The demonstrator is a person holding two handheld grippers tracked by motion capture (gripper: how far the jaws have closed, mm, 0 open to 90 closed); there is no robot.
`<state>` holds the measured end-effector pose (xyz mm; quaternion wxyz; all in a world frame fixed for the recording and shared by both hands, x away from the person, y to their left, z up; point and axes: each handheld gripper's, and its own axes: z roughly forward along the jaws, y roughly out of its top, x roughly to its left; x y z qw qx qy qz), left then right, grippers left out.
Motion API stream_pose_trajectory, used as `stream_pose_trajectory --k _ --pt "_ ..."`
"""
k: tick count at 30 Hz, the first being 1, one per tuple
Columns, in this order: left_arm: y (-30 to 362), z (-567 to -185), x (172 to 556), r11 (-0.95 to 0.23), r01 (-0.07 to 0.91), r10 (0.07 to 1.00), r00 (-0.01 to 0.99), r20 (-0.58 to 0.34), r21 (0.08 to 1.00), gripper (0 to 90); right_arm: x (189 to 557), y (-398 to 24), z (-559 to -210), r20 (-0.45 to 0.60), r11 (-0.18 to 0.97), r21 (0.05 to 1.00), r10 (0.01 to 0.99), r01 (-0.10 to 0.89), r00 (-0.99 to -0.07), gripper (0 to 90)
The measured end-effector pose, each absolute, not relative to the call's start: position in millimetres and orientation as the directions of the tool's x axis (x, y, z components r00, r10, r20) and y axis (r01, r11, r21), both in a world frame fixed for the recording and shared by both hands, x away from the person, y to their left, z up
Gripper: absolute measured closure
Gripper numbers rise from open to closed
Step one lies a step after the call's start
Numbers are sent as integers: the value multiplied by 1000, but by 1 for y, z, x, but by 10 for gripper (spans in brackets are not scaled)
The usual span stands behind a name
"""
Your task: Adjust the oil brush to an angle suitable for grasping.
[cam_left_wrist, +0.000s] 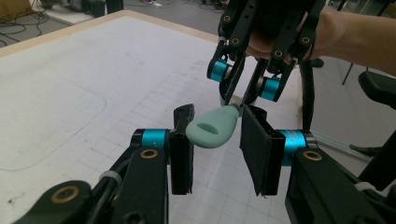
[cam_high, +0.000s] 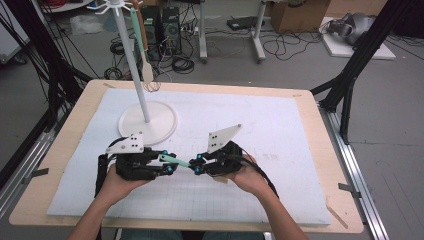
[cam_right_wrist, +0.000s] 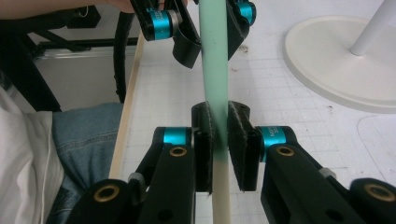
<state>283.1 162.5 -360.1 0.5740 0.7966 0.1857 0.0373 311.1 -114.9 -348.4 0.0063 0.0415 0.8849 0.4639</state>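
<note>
my right gripper squeezes the mint green utensil handle tight, low in the middle of the right gripper view. in the high view the handle sits between my two hands, above the white mat. my left gripper has its pads partly apart around the handle's rounded end, not pressing it. the white rack base sits upper left.

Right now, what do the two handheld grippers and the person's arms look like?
Both the left gripper and the right gripper are black linkage frames with blue metallic collars and brass-coloured pivot pins. Each has two flat black jaws with ribbed pads and carries a grey three-cornered plate dotted with small holes. A black cable trails from each. The forearms are bare, with no sleeves.
</note>
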Motion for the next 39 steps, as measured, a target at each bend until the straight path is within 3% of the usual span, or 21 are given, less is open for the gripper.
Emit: stream_pose_trajectory --k 15,20,22,25,31,39 --pt "162 -359 285 -260 251 325 932 -161 932 679 310 -114 -346 0 575 817 77 44 -997 803" --pt "162 -356 284 -236 244 283 943 -174 940 772 308 -112 -345 -32 582 813 83 22 -996 804" --pt "162 -352 283 -221 235 287 943 -168 947 825 307 -110 -344 -44 580 814 74 7 -996 842" --pt "163 -348 284 -246 220 273 950 -150 944 828 305 -106 -342 -66 566 824 68 -16 -995 891" --pt "166 -344 283 -250 211 270 952 -142 945 829 308 -104 -341 -36 559 829 57 2 -998 768" --pt "169 -339 283 -261 203 256 957 -135 944 829 308 -101 -347 -19 612 790 42 11 -999 705"
